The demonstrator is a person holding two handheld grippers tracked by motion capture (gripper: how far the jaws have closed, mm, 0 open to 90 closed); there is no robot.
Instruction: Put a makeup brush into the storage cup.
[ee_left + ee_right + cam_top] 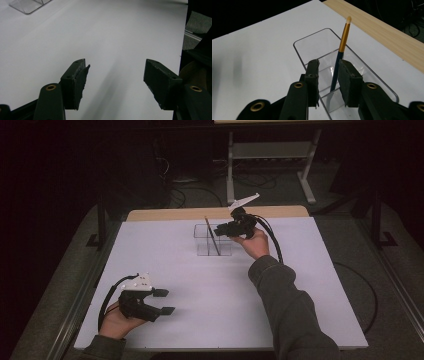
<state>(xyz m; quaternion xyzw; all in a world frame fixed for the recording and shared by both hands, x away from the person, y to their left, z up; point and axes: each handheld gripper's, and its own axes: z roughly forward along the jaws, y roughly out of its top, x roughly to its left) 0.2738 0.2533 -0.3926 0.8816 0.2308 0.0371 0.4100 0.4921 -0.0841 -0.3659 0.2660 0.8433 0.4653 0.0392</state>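
Right gripper view, brush (343, 40) leaning in clear organizer (312, 42), white table (254, 57) around.

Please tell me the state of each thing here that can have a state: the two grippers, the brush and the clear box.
Left gripper: open, nothing between the jaws, low over the table.
Right gripper: open, jaws either side of the brush, pads off it.
Brush: standing tilted in the box, bristle end up, released.
Box: clear, open on top, upright on the table, a divider inside.
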